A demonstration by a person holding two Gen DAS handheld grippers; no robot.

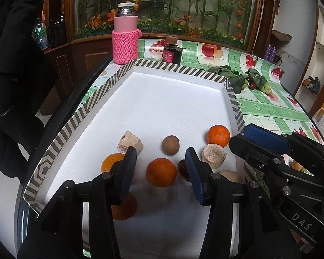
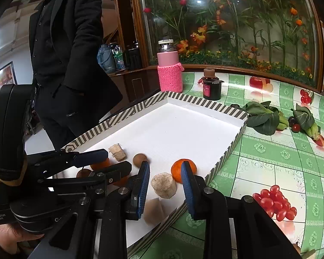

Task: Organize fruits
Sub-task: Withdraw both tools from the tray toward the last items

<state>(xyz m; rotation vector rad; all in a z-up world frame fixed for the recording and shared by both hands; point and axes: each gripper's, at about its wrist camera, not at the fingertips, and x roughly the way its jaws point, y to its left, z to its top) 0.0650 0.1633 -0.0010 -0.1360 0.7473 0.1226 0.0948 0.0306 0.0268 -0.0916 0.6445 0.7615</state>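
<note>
fruits (image 1: 161,172) in tray's (image 1: 179,67) near end | flask (image 1: 125,36) behind tray | greens (image 2: 263,116) right of tray

One shallow white tray (image 1: 231,99) with a striped rim sits on the table (image 1: 270,108).

In the tray, the left wrist view shows four oranges: one at the right wall (image 1: 218,135), one in the middle (image 1: 161,172), one at the left (image 1: 111,161) and one low behind a finger (image 1: 127,210).

There are three pale cut chunks: one at the left (image 1: 130,143), one at the right (image 1: 213,155) and one partly hidden (image 1: 232,176).

There is one round brown fruit (image 1: 170,145) and one dark red fruit (image 1: 183,169).

Outside the tray stand one pink bottle (image 1: 125,34) and one small dark jar (image 1: 171,51).

Two bunches of leafy greens (image 2: 262,117) (image 2: 306,120) lie beyond, with two small dark-red fruits (image 2: 293,124) between them.
</note>
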